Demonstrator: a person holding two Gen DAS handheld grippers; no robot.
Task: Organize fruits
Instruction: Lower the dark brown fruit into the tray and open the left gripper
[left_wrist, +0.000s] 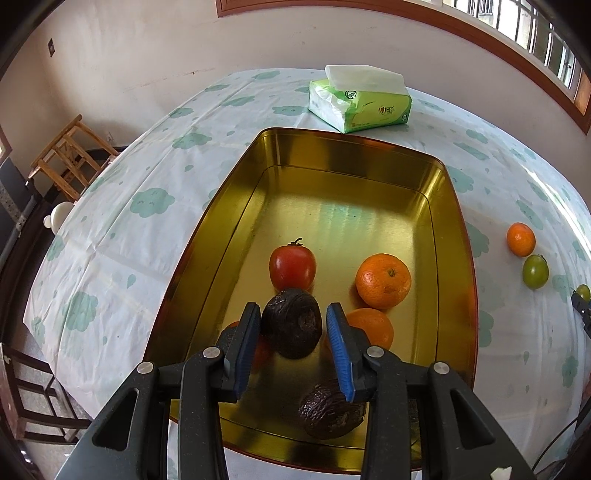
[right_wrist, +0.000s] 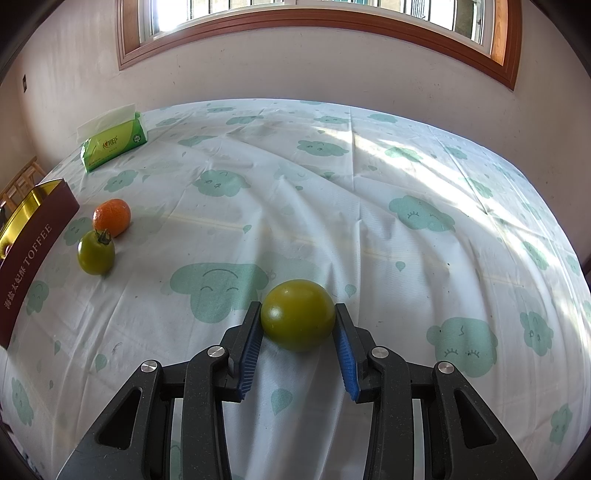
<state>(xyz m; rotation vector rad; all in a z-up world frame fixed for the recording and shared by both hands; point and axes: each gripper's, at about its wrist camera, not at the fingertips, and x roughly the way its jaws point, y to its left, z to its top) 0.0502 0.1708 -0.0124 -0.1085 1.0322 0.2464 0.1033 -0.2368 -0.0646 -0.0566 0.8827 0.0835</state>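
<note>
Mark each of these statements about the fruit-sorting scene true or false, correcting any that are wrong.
1. The left hand-held gripper has a dark wrinkled fruit between its fingers, above the gold tin. True.
2. The right hand-held gripper holds a small orange. False: it is shut on a green tomato; the small orange lies on the tablecloth.
3. A red tomato is inside the tin. True.
4. The tissue pack is inside the tin. False: it sits on the tablecloth beyond the tin's far end.
5. A second green tomato lies beside the small orange, outside the tin. True.
6. The tin holds no oranges. False: a large orange is in it.
</note>
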